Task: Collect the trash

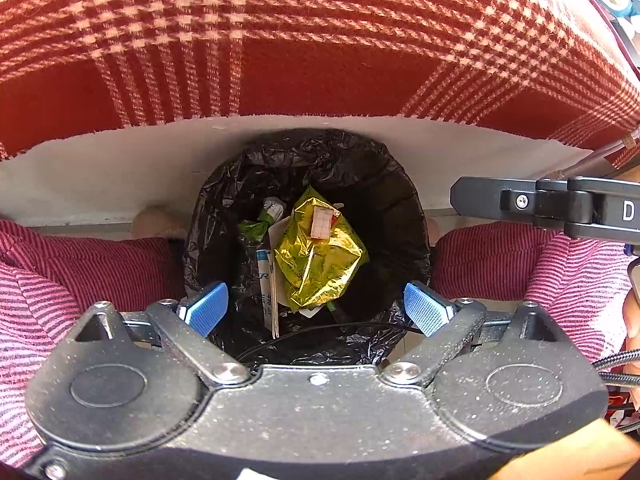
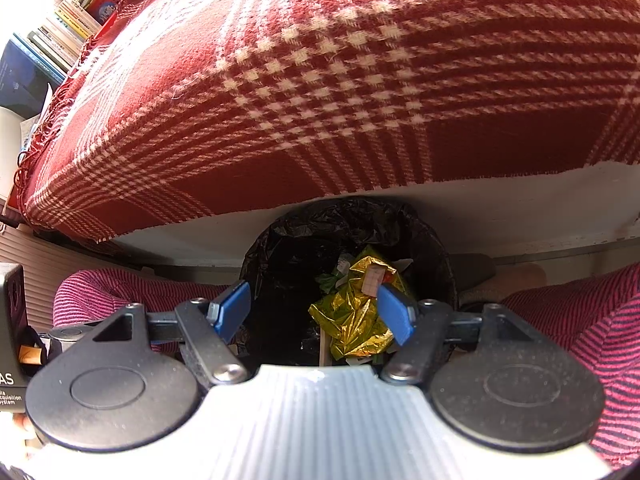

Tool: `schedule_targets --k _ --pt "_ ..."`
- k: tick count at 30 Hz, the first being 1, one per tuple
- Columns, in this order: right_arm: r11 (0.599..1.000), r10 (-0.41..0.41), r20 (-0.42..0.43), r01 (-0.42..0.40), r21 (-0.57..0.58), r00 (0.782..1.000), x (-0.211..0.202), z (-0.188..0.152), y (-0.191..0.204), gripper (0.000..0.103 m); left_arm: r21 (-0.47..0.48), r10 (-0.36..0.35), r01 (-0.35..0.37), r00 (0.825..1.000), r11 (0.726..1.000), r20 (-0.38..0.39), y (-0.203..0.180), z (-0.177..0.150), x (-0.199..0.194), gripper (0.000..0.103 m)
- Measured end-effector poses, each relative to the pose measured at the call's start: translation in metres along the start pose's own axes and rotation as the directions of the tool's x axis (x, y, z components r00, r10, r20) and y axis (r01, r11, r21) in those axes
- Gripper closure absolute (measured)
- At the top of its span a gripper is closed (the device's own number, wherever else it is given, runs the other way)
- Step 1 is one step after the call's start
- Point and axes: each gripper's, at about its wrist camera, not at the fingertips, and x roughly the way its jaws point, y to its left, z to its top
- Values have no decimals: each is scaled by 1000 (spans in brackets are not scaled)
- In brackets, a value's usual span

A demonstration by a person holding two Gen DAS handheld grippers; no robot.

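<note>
Left wrist view looks straight down into a trash bin (image 1: 308,236) lined with a black plastic bag (image 1: 248,168), standing between the person's knees in pink-and-black striped trousers (image 1: 92,268). The left gripper (image 1: 316,308) hangs over the bin's near rim with its blue-padded fingers (image 1: 208,306) spread wide and nothing between them. Down in the bin lies a crumpled yellow foil wrapper (image 1: 320,260) with a small pale checked scrap (image 1: 321,222) on top; beside it are a green wrapper (image 1: 252,228), a white-and-blue packet (image 1: 265,280) and thin wooden sticks (image 1: 274,312). Beyond the bin runs the white edge of a table (image 1: 120,168) draped with a red-and-white plaid cloth (image 1: 320,40). The right gripper's black body (image 1: 560,208) reaches in from the right side. In the right wrist view, the right gripper (image 2: 314,312) also hovers above the bin (image 2: 280,248), fingers (image 2: 232,312) apart and empty, the yellow wrapper (image 2: 352,320) showing just below and partly behind the right-hand pad. Books (image 2: 72,16) stand in the far upper left corner.
</note>
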Motion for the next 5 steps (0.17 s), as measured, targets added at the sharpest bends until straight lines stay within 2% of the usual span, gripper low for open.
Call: schedule_targets --k 5 --pt "1000 0 0 0 -1 1000 0 0 0 23 -1 -2 2 1000 1000 -5 0 0 0 8"
